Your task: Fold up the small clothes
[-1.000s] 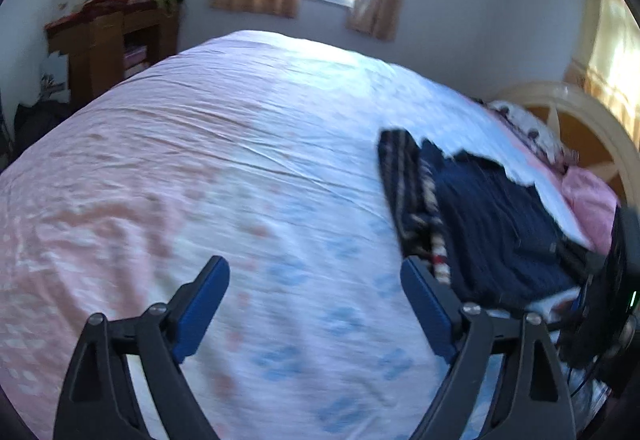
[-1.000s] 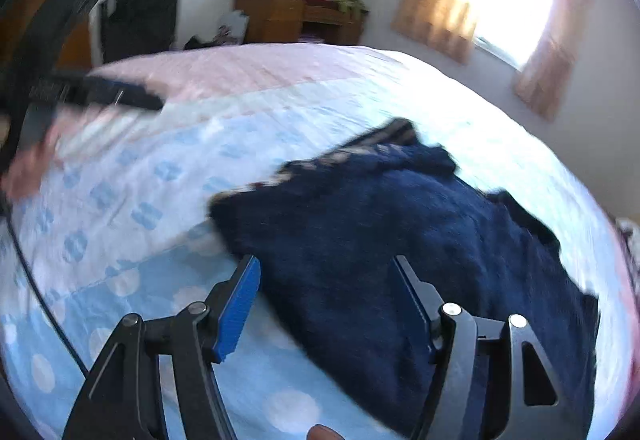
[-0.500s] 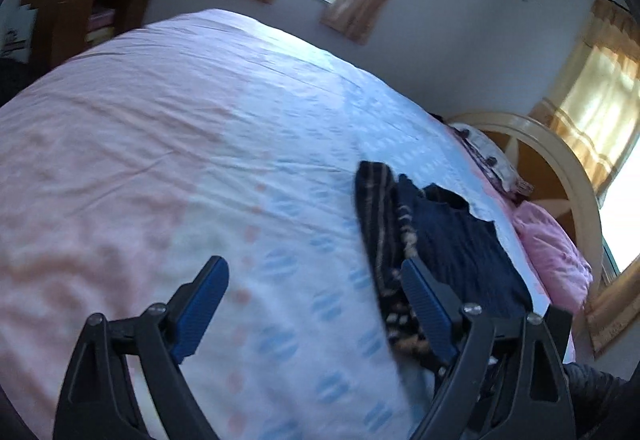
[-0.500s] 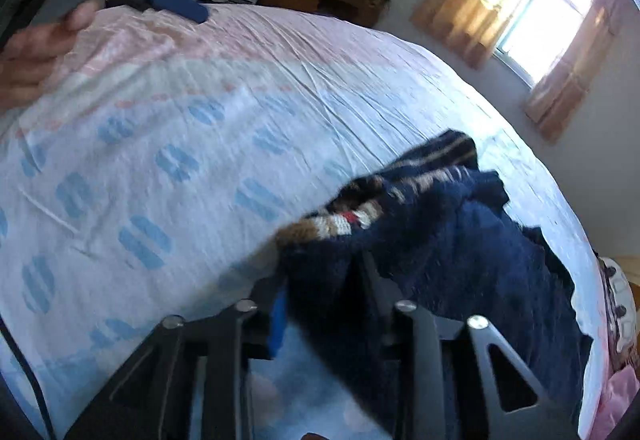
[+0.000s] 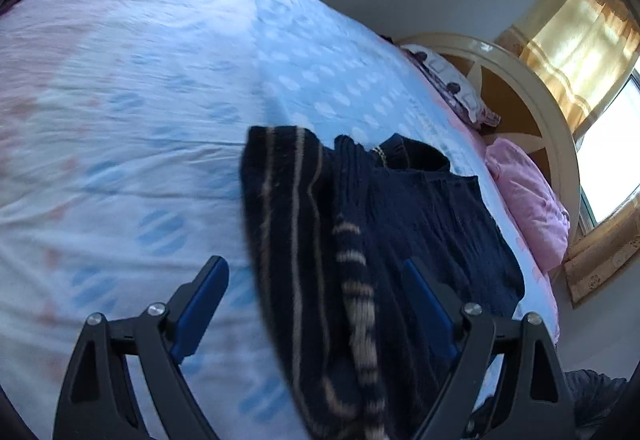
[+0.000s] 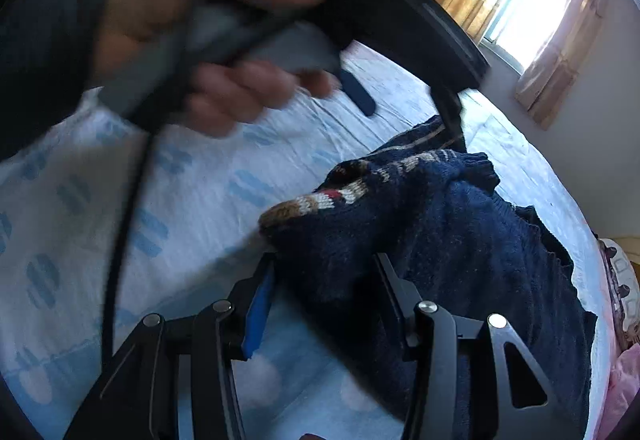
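Note:
A small navy knitted sweater [image 5: 420, 224] with tan stripes lies on the bed. In the left wrist view my left gripper [image 5: 316, 276] is open just above its striped hem edge, one finger over the sheet, the other over the knit. In the right wrist view my right gripper [image 6: 326, 268] is shut on a bunched fold of the sweater [image 6: 460, 240] near its patterned band and lifts it off the sheet. The left gripper [image 6: 400, 108] and the hand holding it fill the top of that view.
The bed sheet [image 5: 140, 100] is pink and light blue with dots. A round wooden headboard [image 5: 520, 92], a patterned pillow [image 5: 448, 84] and a pink pillow [image 5: 528, 200] are at the right. Curtained windows [image 6: 532, 0] are behind. A black cable [image 6: 120, 232] hangs from the left gripper.
My right gripper has closed on the sweater's edge and raised it. My left gripper has moved right, over the sweater's striped hem, and stays open.

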